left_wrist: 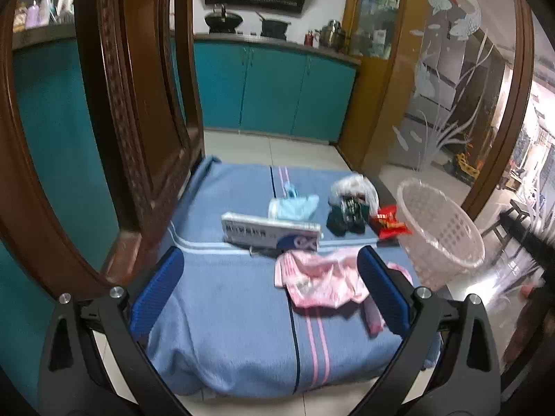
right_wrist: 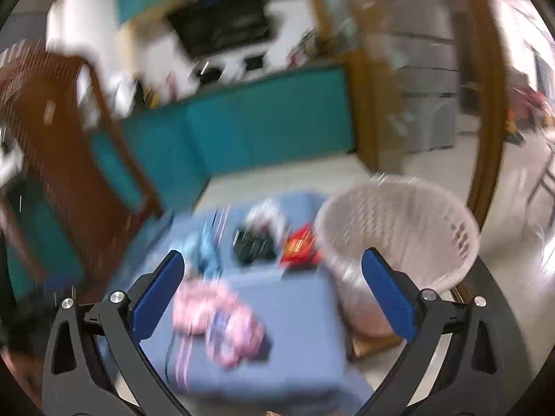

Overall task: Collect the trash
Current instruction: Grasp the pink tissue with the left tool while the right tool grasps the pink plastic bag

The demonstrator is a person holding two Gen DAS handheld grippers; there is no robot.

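Hovering above a blue blanket [left_wrist: 225, 312] spread on the floor, the left gripper [left_wrist: 270, 287] stood wide open with nothing between its 2 blue fingers [left_wrist: 158, 294]. Just ahead of it, partly behind its right finger, lay a crumpled pink wrapper [left_wrist: 319, 279]. Farther ahead sat a white box [left_wrist: 270, 232], then a light blue mask [left_wrist: 295, 206], a clear bag with dark contents [left_wrist: 348, 208] and, ahead to the right, a red snack packet [left_wrist: 388, 225]. A white mesh basket [left_wrist: 440, 232] stood right of the gripper, at the blanket's edge.

The right gripper [right_wrist: 272, 294] was also spread wide and held nothing, though its view was blurred. The pink wrapper [right_wrist: 218, 322] lay between and below its fingers, and the basket [right_wrist: 399, 228] rose just ahead on its right side.
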